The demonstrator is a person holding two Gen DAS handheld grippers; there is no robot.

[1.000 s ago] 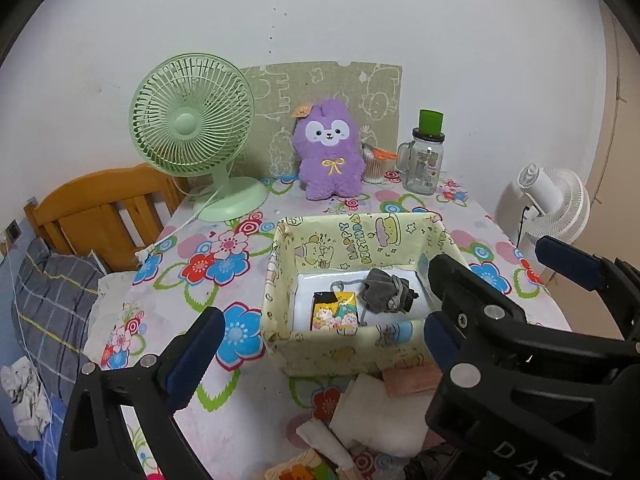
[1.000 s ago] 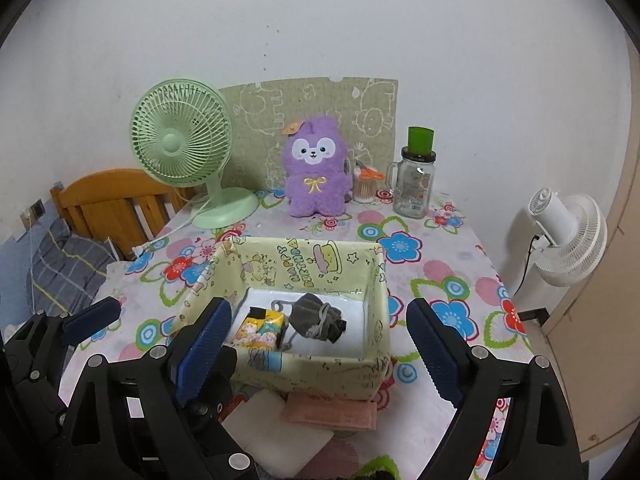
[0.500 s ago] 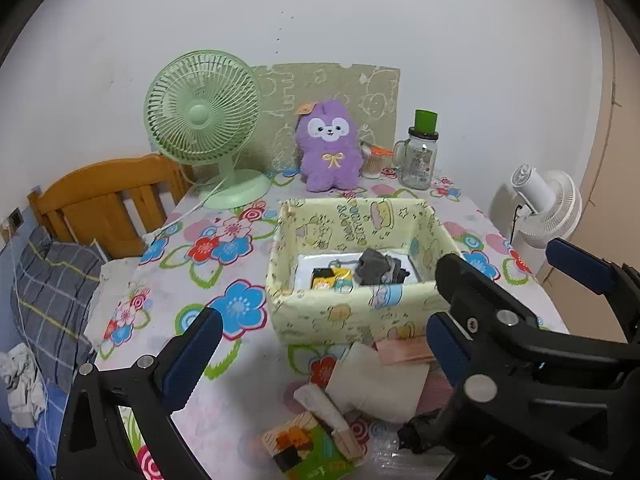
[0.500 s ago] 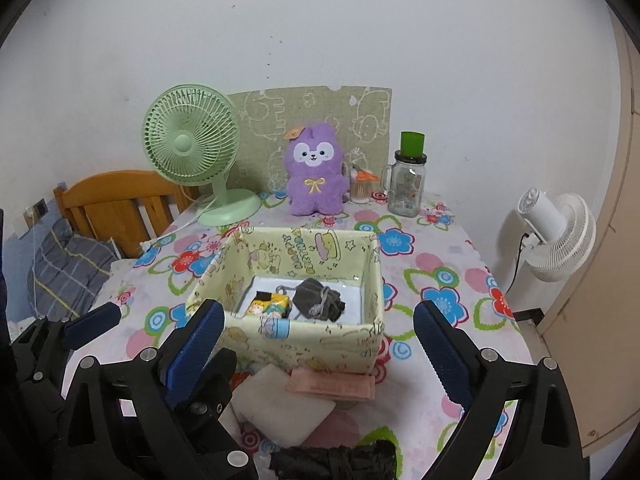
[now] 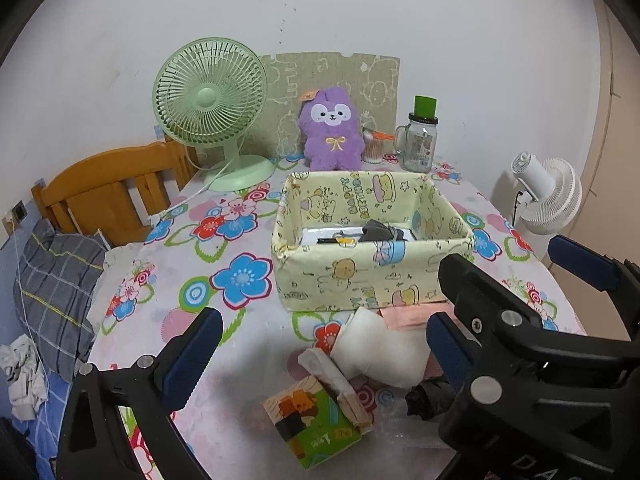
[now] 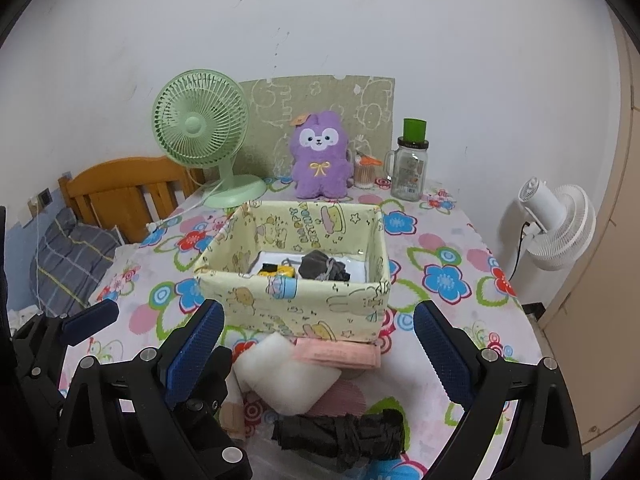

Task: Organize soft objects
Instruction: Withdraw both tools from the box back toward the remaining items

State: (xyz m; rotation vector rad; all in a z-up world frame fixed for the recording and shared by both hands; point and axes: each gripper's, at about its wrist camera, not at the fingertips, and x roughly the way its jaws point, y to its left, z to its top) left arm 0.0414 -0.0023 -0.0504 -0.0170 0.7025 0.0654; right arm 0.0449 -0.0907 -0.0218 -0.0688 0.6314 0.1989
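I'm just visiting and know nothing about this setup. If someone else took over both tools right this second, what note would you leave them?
Left tool: open, holding nothing, over the near pile.
Right tool: open, holding nothing, above the same pile.
Yellow fabric box: mid-table, already holds a grey pouch and a small yellow packet.
Left on the table in front of the box: white folded cloth, pink cloth touching the box's front, black folded umbrella, tissue pack with a beige piece lying on it.
Purple plush stands at the back by the green fan.
Likely next: pick the white cloth and drop it in the box.
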